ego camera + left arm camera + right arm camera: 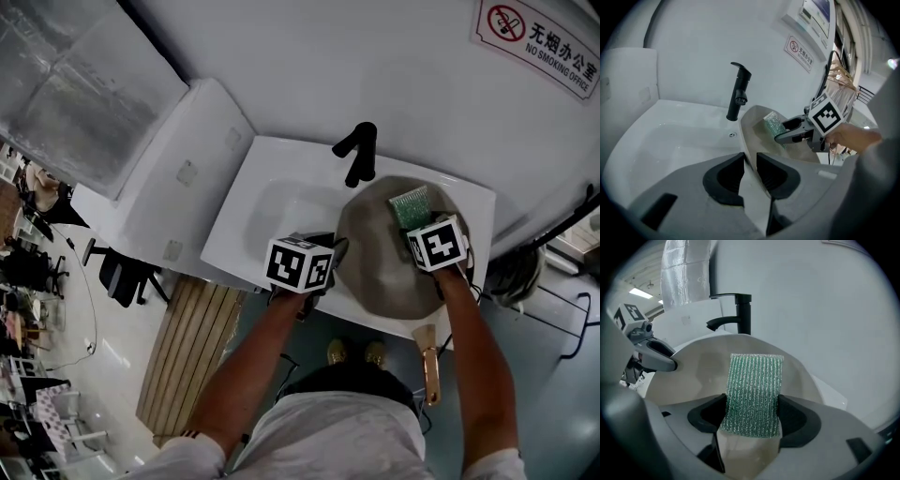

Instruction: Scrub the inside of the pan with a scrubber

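Just in front of the faucet (359, 150), the left gripper (750, 161) clamps the stiff, probably slippery pan (375, 267) by its thin rim, while the right gripper (751, 420) pinches the soft, light scrubber (754, 378) by its lower end.

In sink (272, 202): pan (384, 258), faucet (358, 150) behind; scrubber (411, 204) inside pan, far right; handle (429, 361), likely pan's, sticking out front.

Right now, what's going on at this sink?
A person is working on a pan at the white sink, in front of the black faucet, with a handheld gripper in each hand. The left gripper is clamped on the pan's rim, steadying it. The right gripper grips a green scrubber and holds it inside the pan.
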`<state>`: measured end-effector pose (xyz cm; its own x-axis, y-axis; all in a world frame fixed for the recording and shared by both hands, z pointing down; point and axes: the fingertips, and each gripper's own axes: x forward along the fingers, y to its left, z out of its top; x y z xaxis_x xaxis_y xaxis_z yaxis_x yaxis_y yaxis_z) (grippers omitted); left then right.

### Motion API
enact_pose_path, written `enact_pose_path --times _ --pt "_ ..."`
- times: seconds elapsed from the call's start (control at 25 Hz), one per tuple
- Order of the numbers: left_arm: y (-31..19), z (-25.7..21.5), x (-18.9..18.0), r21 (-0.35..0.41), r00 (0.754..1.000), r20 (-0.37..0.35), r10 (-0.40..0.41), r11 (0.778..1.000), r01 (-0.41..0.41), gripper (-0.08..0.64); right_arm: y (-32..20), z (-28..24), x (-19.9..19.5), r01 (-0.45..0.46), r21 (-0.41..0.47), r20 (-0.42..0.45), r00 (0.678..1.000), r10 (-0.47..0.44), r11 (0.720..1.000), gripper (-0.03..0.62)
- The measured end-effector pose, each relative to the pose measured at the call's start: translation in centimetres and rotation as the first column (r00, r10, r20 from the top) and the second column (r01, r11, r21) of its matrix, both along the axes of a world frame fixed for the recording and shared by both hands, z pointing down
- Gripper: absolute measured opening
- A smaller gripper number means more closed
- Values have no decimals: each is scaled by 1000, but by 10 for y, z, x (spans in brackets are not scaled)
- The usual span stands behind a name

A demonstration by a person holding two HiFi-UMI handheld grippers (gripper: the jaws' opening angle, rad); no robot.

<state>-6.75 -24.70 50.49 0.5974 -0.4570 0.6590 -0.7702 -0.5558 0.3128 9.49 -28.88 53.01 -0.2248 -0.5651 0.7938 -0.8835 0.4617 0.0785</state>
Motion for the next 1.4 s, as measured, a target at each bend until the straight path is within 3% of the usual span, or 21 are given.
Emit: enact_pose_path --times 0.32,0.56,0.84,1.16,1.4 --pt "0 2 0 0 1000 -2 -12 1000 12 92 10 -11 17 -19 8 0 1000 19 1000 345" --pt "-1 1 -1 -3 999 -19 -27 1000 27 91 45 -13 -46 142 -24 30 990 -141 990 345" --pt "-1 2 -1 -1 999 -30 -35 999 35 89 66 7 -97 220 -89 66 974 -215 971 345" --pt "-1 2 0 3 999 -34 -39 999 39 89 58 20 -88 198 -101 36 980 -195 975 345" --pt "-1 2 -1 4 999 -32 -34 999 34 89 49 20 -55 139 -93 -4 990 -140 986 345"
